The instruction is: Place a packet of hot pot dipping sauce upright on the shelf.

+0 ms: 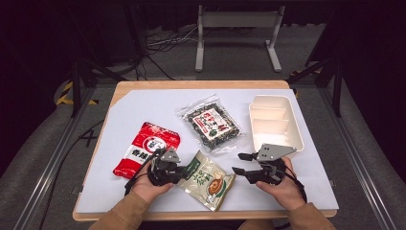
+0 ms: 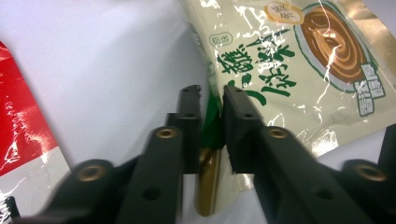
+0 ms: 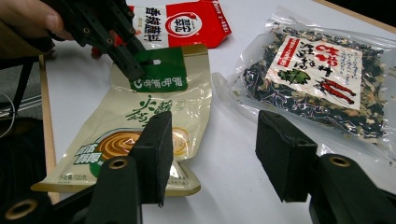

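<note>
1. Left tool [image 1: 184, 171], seen from above near the front edge of the counter [image 1: 143, 108], clamped on the green top edge of the beige pouch [image 1: 207, 180]; from the left gripper view, both black pads pressed against that folded edge with only the thin foil between them.
2. From the right gripper view, left tool [image 3: 133, 70] biting the green header of the beige pouch [image 3: 140, 126] at its upper left corner, a hand [image 3: 28, 16] behind it.
3. Right tool [image 1: 242, 163] held just right of the pouch, jaws spread apart with nothing between them; pointing left toward the pouch, not touching it.
4. Beige pouch lying flat on the white sheet covering the counter, slanted, its green end toward the left tool, its printed bowl picture toward the front edge.
5. Red packet [image 1: 146, 148] flat just left of the left tool, behind the left hand [image 1: 148, 187].
6. Clear bag of dark dried bits [image 1: 213, 123] lying farther back at the middle of the counter, apart from the pouch.
7. White divided tray [image 1: 299, 129] at the right, behind the right hand [image 1: 282, 187].
</note>
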The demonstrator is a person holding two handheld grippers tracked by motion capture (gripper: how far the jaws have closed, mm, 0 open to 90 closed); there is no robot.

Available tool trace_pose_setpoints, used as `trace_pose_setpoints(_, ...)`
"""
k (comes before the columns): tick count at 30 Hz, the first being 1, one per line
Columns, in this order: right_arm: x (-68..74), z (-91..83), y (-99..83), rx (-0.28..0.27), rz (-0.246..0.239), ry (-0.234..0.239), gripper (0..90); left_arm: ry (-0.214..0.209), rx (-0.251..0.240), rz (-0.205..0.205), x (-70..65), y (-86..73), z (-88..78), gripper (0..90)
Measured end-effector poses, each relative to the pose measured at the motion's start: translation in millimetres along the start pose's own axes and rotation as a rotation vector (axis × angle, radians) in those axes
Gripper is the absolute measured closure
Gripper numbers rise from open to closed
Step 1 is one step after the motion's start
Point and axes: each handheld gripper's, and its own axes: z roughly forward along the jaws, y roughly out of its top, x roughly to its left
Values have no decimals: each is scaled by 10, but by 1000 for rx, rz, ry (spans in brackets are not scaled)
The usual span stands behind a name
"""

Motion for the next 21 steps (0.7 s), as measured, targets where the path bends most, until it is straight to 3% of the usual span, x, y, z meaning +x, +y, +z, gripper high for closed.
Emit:
trace_pose_setpoints(1, 1, -2, 0, 0, -1, -1, 462, -14, -3, -7, -11, 0, 4, 896)
trace_pose_setpoints(3, 1, -10, 2, -2, -4, -3, 462, 14, 6, 17, -36, 13, -3, 897)
trace_pose_setpoints(7, -8, -33, 4, -10, -1, -5, 462, -20, -31, -18, -15, 20, -53, 898)
trace_pose_setpoints(11, -10, -41, 6, -11, -1, -7, 462, -38, -52, -23, -4, 32, -102, 899)
trace_pose_setpoints(21, 2, -80, 36, -30, -6, -13, 462, -54, -113, 12, -106, 107, -397, 899)
